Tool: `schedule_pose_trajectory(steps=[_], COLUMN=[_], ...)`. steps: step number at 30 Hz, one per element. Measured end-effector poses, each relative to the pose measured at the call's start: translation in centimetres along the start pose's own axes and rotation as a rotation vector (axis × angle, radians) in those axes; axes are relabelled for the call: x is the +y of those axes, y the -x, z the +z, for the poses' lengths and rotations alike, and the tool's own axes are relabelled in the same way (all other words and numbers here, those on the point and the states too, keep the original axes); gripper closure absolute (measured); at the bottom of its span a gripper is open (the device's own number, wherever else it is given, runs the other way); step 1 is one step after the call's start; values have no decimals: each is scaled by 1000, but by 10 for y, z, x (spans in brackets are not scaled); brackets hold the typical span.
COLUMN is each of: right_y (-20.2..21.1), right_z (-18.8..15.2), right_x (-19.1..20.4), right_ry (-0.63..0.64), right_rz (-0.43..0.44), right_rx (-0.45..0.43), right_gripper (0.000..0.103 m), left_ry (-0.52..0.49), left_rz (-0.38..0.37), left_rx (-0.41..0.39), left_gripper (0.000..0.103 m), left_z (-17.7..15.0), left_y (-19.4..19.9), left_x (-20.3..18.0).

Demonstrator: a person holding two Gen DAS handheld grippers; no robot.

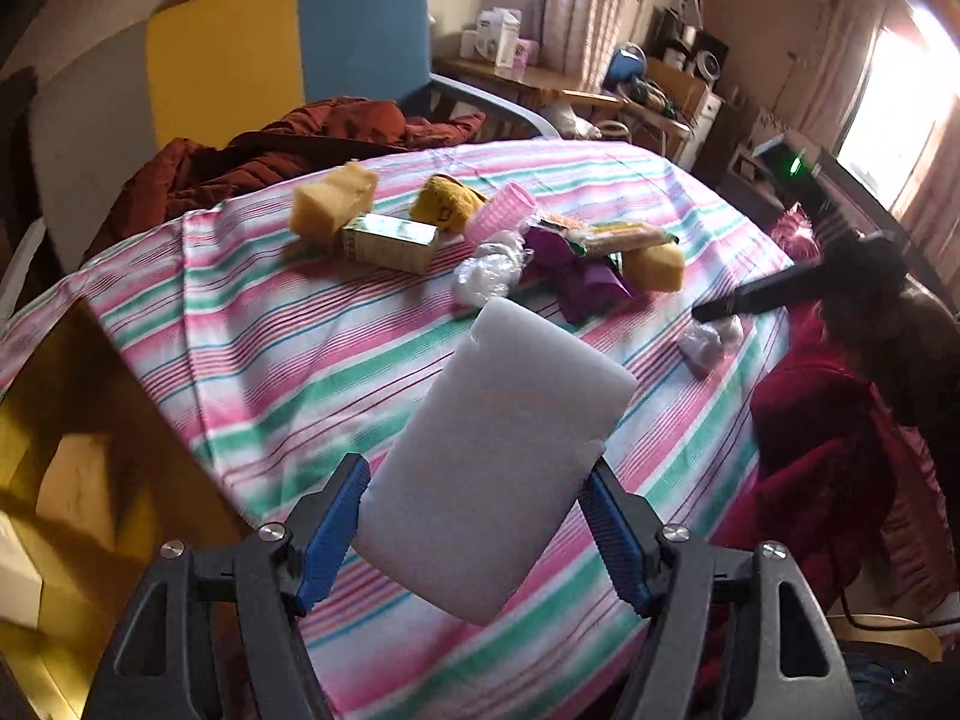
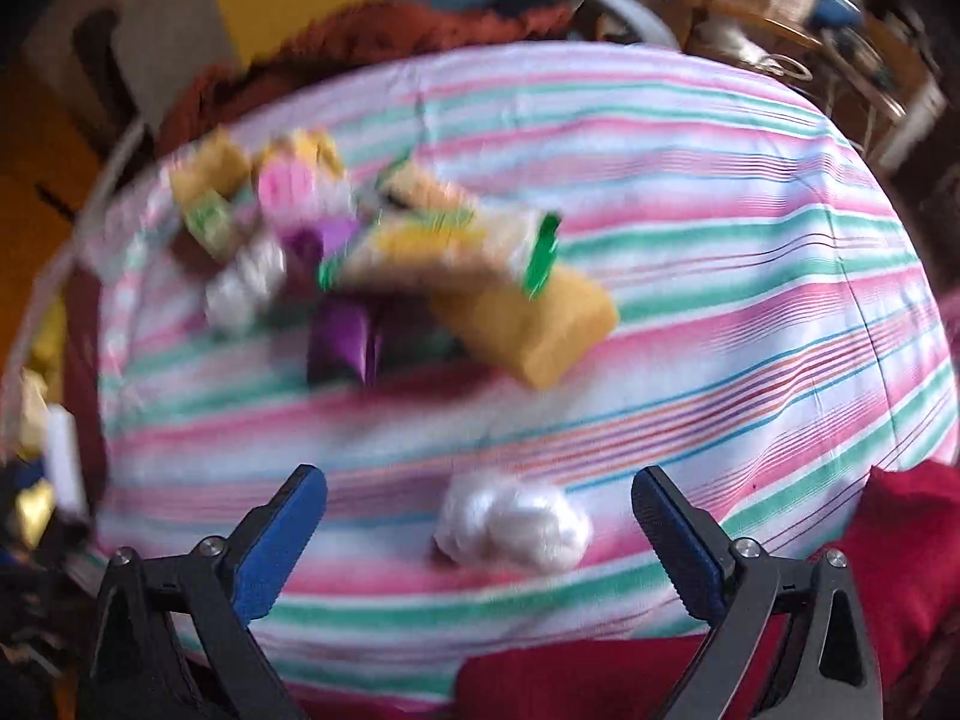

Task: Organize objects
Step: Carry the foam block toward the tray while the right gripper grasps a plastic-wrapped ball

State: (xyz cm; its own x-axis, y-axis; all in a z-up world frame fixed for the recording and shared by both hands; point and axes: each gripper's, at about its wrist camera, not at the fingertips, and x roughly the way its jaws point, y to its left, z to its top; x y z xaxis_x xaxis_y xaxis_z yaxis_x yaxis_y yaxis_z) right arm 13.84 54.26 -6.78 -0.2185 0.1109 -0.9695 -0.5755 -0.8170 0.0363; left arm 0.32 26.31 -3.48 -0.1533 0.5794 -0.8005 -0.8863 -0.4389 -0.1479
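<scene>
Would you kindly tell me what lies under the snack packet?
The snack packet rests across a yellow sponge and purple wrapping; anything beneath those stays hidden.

Left gripper [image 1: 477, 531] has the foam block [image 1: 498, 462] between its pads, up over the tablecloth [image 1: 270, 348]. Behind it sits the pile: sponge [image 1: 333, 198], carton [image 1: 390, 242] just in front, cup [image 1: 501, 213] to the right. Right gripper [image 2: 480, 534] straddles a plastic wad [image 2: 516, 522], near the cloth's front edge.
</scene>
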Motion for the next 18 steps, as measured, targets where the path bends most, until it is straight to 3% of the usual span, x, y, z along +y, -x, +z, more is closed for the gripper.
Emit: schedule_pose_trajectory(steps=[2, 3, 5, 9, 14, 15, 18], right_y=[-10, -16, -26, -27, -3, 9, 46], right_z=[-4, -7, -11, -14, -20, -21, -17], right_x=[7, 9, 7, 13, 19, 22, 45], right_ry=[55, 77, 84, 123, 119, 117, 151], right_rz=[-71, -106, -119, -146, -131, -105, -12], right_rx=[52, 78, 115, 110, 14, -23, -141], right_gripper=[26, 28, 39, 42, 46, 55, 60], left_ry=[20, 31, 51, 100, 174, 193, 267], left_rz=[-1, 2, 3, 1, 29, 38, 77], left_rx=[-21, -33, -50, -78, -123, -134, -171], left_gripper=[31, 31, 31, 31, 30, 30, 30], left_z=[-6, -9, -15, -28, -44, -48, -61], left_y=[10, 15, 22, 36, 60, 66, 87], left_x=[4, 6, 10, 18, 33, 38, 58])
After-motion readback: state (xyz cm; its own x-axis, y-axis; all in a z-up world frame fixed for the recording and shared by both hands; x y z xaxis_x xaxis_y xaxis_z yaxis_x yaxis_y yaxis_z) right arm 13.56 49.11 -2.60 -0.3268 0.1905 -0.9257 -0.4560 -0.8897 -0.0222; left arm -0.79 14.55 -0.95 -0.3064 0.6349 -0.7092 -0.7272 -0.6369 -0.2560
